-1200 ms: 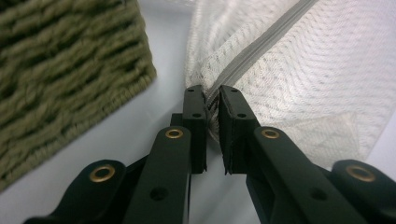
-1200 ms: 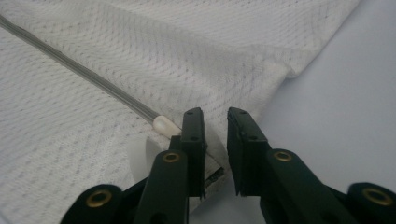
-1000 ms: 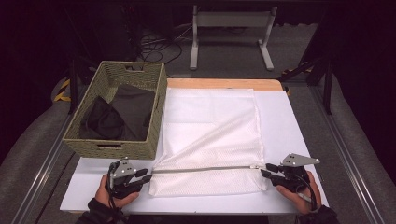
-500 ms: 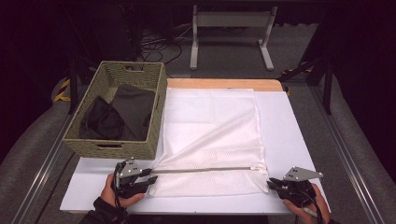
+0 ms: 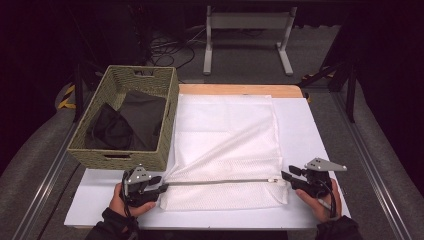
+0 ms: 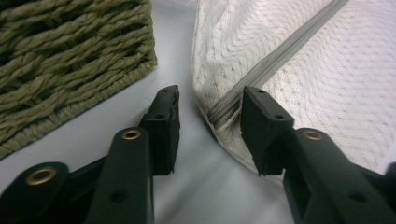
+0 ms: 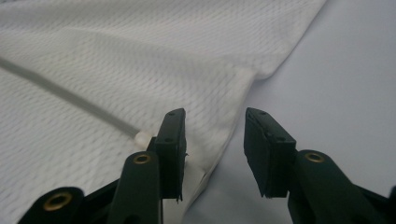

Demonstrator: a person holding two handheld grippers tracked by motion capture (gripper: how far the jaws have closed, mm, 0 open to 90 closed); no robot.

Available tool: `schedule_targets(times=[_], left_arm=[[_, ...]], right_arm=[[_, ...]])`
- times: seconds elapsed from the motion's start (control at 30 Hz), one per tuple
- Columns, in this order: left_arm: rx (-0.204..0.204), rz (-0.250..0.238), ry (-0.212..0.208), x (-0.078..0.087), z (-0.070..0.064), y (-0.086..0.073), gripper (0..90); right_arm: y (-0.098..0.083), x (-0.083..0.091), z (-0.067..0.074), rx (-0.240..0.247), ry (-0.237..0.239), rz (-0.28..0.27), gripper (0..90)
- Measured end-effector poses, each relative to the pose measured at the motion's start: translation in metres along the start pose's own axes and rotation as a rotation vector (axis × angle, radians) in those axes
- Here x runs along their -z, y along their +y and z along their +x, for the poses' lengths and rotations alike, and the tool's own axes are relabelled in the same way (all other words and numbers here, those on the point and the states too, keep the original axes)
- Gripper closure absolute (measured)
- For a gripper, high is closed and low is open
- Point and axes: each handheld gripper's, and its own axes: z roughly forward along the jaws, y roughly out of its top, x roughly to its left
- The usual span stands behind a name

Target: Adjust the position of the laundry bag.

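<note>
A white mesh bag [image 5: 225,135] lies flat on the white table [image 5: 310,130], its grey zipper [image 5: 220,182] running along the near edge. My left gripper [image 5: 161,184] sits at the zipper's left end. In the left gripper view that gripper [image 6: 210,100] is open, and the zipper end [image 6: 224,112] lies between its jaws, close to the right one. My right gripper [image 5: 286,176] sits at the zipper's right end. The right gripper view shows it [image 7: 215,116] open over the bag's corner hem [image 7: 229,116], with the white zipper pull [image 7: 142,137] beside its left jaw.
A woven olive basket [image 5: 120,159] holding dark clothes [image 5: 125,125] stands at the table's left, just beyond my left gripper; its wall [image 6: 60,56] is close. Bare table [image 7: 336,70] lies right of the bag. A metal stand [image 5: 245,35] is on the floor behind.
The zipper edge was stretched taut between the two grippers; now both stand open and the edge rests on the table. The right gripper dipped toward the near edge, then came back.
</note>
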Motion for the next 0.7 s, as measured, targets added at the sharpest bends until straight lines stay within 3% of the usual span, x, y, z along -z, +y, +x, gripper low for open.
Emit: schedule_targets(times=[0.13,0.2,0.3,0.43,0.47,0.53,0.6,0.7], left_arm=[[-0.005,0.009,-0.002,-0.003,-0.001,0.003,71.3],[-0.016,0.012,0.0,-0.003,-0.001,0.004,76.0],[-0.007,0.015,-0.013,-0.004,0.0,0.004,81.1],[-0.017,0.011,0.034,-0.005,0.002,0.007,82.0],[-0.02,0.014,0.029,-0.006,0.002,0.008,82.0],[-0.006,0.008,0.031,-0.007,0.003,0.008,82.0],[-0.016,0.012,0.042,-0.007,0.004,0.01,81.7],[-0.012,-0.005,0.04,-0.005,0.003,0.008,78.4]], right_arm=[[0.011,-0.022,-0.013,-0.045,-0.025,0.017,56.7],[0.013,-0.036,-0.016,-0.039,-0.014,0.062,56.3],[0.019,-0.045,-0.017,-0.027,-0.042,0.08,66.4],[0.022,-0.049,-0.017,-0.013,-0.039,0.093,85.9],[0.023,-0.049,-0.016,-0.006,-0.038,0.096,87.6],[0.025,-0.051,-0.013,0.022,-0.056,0.102,88.2],[0.026,-0.052,-0.014,0.016,-0.066,0.089,88.0],[0.026,-0.05,-0.014,0.013,-0.062,0.074,76.9]])
